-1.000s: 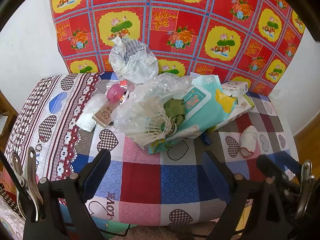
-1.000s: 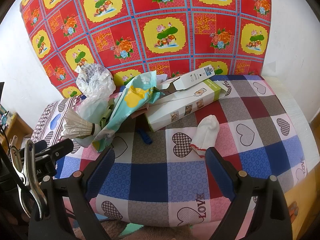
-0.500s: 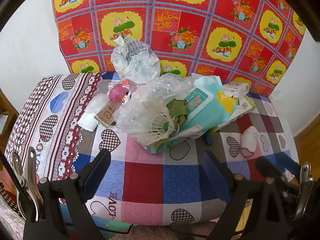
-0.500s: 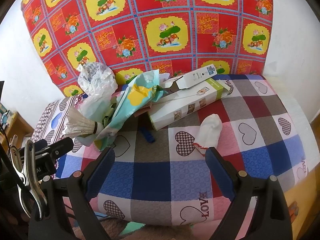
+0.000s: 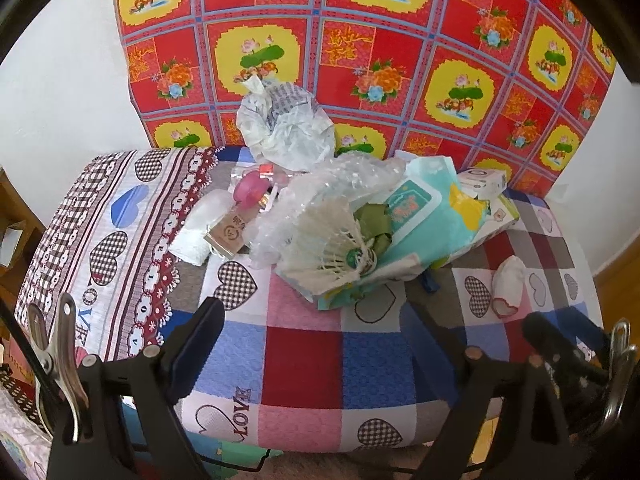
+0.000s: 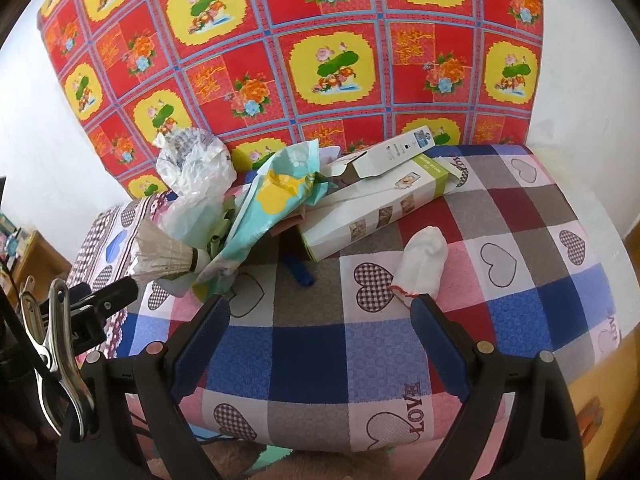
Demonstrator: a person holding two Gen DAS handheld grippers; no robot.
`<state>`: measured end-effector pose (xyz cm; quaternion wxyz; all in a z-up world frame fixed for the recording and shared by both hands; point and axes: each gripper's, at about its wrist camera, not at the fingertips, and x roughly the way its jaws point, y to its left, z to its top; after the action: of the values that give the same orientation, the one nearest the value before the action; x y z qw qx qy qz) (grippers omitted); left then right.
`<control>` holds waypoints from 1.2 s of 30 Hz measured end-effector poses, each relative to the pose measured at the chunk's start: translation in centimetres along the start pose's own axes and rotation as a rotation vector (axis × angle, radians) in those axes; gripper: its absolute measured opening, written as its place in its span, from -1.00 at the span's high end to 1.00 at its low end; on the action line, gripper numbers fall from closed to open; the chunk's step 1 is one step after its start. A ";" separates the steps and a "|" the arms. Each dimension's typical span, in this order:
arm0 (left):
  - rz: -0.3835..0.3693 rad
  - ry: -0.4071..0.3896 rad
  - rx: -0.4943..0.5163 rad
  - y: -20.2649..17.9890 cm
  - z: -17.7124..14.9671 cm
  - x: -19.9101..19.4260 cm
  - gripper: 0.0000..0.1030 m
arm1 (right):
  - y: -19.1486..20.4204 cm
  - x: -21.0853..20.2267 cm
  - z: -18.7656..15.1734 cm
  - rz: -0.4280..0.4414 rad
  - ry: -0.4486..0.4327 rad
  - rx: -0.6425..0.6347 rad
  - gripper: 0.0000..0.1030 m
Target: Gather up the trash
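Note:
A pile of trash lies on the heart-patterned checked table cover (image 5: 304,344): a white shuttlecock (image 5: 328,246) (image 6: 168,256), a teal wet-wipe pack (image 5: 424,208) (image 6: 272,200), crumpled clear plastic (image 5: 320,188), a crumpled white bag (image 5: 288,132) (image 6: 196,164), a long white-and-green box (image 6: 380,208), a smaller white box (image 6: 394,152) on it, and a small white sock-like piece (image 6: 424,260) (image 5: 508,284). My left gripper (image 5: 312,320) is open, short of the shuttlecock. My right gripper (image 6: 320,316) is open, its right finger tip just below the white piece.
A red and yellow floral cloth (image 5: 360,60) hangs behind the table against a white wall. A pink round lid (image 5: 250,190), a tan tag (image 5: 228,236) and a white wad (image 5: 204,224) lie left of the pile. A blue clip (image 6: 298,270) sits under the box. Wooden furniture (image 6: 36,256) stands far left.
Both grippers have crept forward toward the pile, which looms slightly larger. Nothing on the table has moved, and both stay open.

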<state>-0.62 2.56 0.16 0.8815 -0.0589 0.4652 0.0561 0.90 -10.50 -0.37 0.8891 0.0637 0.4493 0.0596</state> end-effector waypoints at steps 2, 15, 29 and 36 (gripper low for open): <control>0.006 -0.001 -0.007 0.5 0.1 0.0 -0.81 | -0.3 0.1 0.0 0.001 0.007 0.014 -0.83; 0.057 -0.007 -0.005 6.7 0.5 0.2 -0.78 | -1.0 1.1 -0.1 -0.020 0.035 0.066 -0.83; 0.012 0.029 -0.039 11.2 0.4 0.8 -0.77 | 0.6 1.7 -1.2 -0.042 0.036 0.050 -0.83; 0.030 0.025 -0.077 13.1 1.4 2.1 -0.67 | 0.5 2.2 -1.1 -0.045 0.045 0.020 -0.83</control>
<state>-0.32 15.80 -1.50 0.8718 -0.0866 0.4744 0.0863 1.31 -9.59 -2.70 0.8792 0.0610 0.4711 0.0365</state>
